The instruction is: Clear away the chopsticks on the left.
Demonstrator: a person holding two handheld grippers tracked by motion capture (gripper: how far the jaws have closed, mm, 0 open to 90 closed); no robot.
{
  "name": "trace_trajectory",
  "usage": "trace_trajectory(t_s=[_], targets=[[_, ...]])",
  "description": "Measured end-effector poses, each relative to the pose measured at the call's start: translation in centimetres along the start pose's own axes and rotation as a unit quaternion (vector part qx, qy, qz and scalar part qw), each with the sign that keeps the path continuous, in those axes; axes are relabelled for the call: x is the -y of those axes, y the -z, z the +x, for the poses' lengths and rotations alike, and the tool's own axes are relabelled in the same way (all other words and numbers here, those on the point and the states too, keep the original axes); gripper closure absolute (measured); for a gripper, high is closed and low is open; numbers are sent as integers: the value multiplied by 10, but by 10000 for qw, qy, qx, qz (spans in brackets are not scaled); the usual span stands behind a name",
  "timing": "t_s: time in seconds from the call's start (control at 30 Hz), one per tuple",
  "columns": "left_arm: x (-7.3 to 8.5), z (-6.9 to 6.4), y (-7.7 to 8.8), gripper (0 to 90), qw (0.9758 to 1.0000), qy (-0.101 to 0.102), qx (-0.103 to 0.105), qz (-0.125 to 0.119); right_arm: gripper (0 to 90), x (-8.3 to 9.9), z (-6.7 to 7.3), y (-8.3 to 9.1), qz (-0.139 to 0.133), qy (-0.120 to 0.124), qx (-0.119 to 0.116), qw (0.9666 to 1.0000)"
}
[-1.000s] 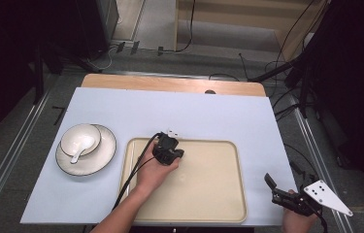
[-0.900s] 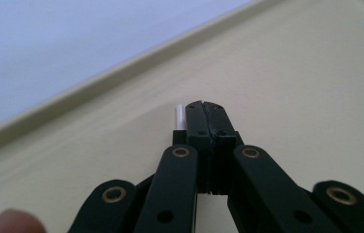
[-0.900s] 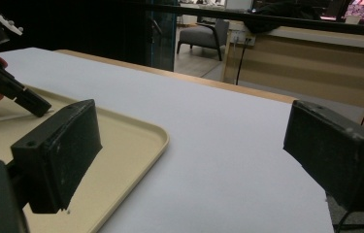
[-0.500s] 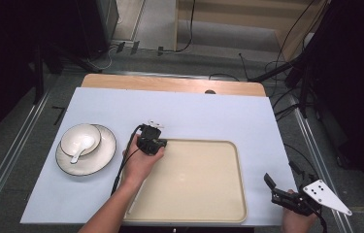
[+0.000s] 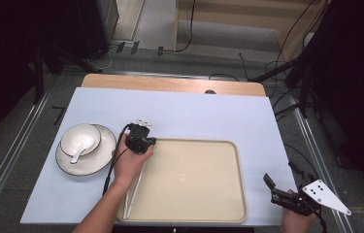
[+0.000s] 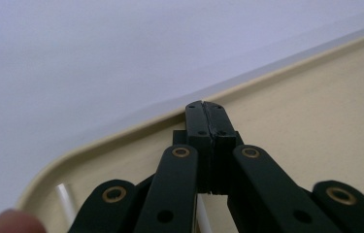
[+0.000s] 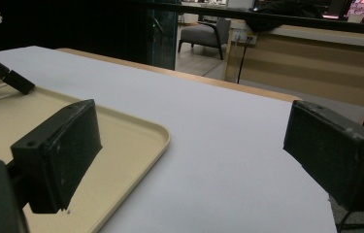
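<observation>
**Shut Gripper at Tray's Corner, Open Gripper Waits at Table Edge**

Seen from above, a plate [image 5: 85,158] sits on the pale blue table [image 5: 194,111] well to the left of the tray [image 5: 194,179], with a white bowl [image 5: 80,141] on it and a white spoon [image 5: 81,148] lying in the bowl. Right of the plate, the left gripper [image 5: 143,122] hovers at the tray's far left corner, held in a hand [image 5: 131,162] whose forearm comes in from the bottom edge. In the left gripper view, its jaws are pressed flat together with nothing between them, the tips [image 6: 204,109] standing over the tray's rim [image 6: 121,131] just inside that corner. A pair of white chopsticks [image 5: 133,191] lies inside the tray along its left rim, under the wrist and close behind the gripper; one stick [image 6: 65,199] shows low in the left gripper view beside the jaws.

The tray itself lies near the table's front edge, its floor bare to the right of the chopsticks.

Farther right, past the tray's near right corner, the right gripper [image 5: 274,187] is held off the table's near right corner. In the right gripper view, its jaws stand wide apart and grip nothing; one pad [image 7: 56,150] overlaps the tray's right rim [image 7: 162,136], and the other overlaps the table's far edge.
</observation>
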State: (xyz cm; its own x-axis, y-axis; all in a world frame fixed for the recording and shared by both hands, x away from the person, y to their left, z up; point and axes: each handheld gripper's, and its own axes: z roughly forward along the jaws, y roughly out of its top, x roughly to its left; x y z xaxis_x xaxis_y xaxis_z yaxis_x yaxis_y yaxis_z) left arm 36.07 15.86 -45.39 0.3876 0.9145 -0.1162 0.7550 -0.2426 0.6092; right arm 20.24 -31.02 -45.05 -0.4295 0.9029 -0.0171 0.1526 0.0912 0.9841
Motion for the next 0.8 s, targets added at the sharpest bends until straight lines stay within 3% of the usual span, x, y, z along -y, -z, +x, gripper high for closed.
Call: trace_trajectory(t_s=[0.2, 0.33, 0.63, 0.8], targets=[[5, 11, 6, 900, 9999, 87, -83, -47, 64, 0, -1, 0, -12, 5, 15, 10000], [6, 15, 7, 900, 9999, 115, -73, -59, 64, 0, 0, 0, -1, 1, 13, 10000], [5, 20, 11, 900, 9995, 156, -273, -103, 64, 0, 0, 0, 0, -1, 8, 10000], [11, 18, 25, 888, 9992, 99, -190, -325, 64, 0, -1, 0, -15, 9, 7, 10000]])
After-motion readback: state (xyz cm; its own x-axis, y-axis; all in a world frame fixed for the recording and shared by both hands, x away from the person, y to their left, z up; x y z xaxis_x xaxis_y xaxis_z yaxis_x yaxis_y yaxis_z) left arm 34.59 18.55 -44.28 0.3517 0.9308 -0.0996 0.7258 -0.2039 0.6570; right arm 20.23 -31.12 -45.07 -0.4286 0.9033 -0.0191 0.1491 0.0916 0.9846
